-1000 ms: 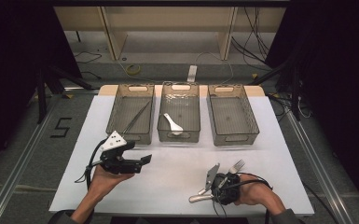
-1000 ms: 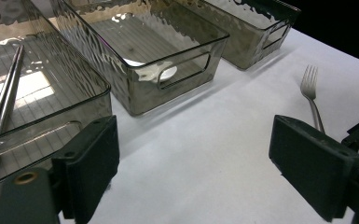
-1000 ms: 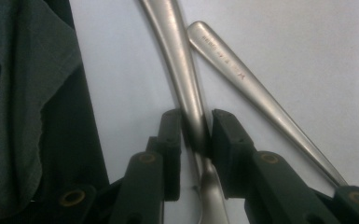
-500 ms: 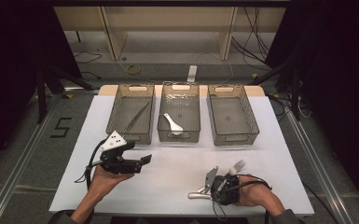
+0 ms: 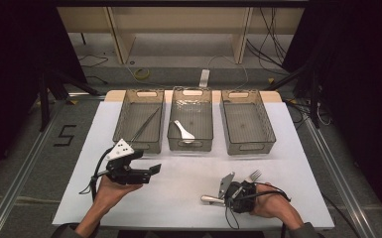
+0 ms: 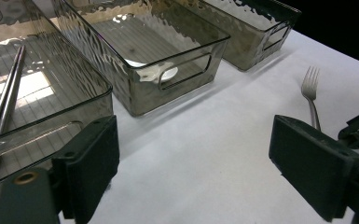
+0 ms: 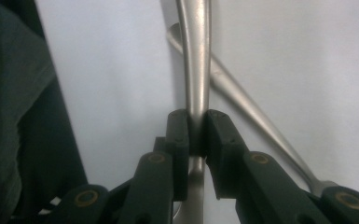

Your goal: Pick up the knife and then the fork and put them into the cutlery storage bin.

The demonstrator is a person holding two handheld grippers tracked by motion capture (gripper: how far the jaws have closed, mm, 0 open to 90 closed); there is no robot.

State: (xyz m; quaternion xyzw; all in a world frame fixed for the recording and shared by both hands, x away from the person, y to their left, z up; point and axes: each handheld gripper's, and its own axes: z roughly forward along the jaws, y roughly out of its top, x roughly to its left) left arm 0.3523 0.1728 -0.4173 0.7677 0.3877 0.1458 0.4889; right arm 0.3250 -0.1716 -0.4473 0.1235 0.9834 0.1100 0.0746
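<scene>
Lying nearest the person, at the front right of the white table cover (image 5: pixel 188 193), two pieces of silver metal cutlery are crossed over one another. The handle of one piece (image 7: pixel 195 56) is clamped between the closed jaws of the right gripper (image 5: pixel 228 196); its working end cannot be told. Its long axis runs straight ahead of those jaws, and its handle end (image 5: pixel 209 199) points toward the table's left. The second piece, a four-tined silver metal fork (image 6: pixel 310 91), passes slantwise beneath it, its tines (image 5: pixel 254 175) aimed toward the far edge. The right hand is clearly the nearer one. The left gripper (image 5: pixel 151 171) is held well apart at the front left, jaws wide and empty. Farther back, three smoky clear plastic bins are set in a row: the left bin (image 5: pixel 140 126) holds thin metal chopsticks (image 6: pixel 4 100), the middle bin (image 5: pixel 191 124) one white spoon (image 5: pixel 182 130), and the right bin (image 5: pixel 247 126) is empty.
</scene>
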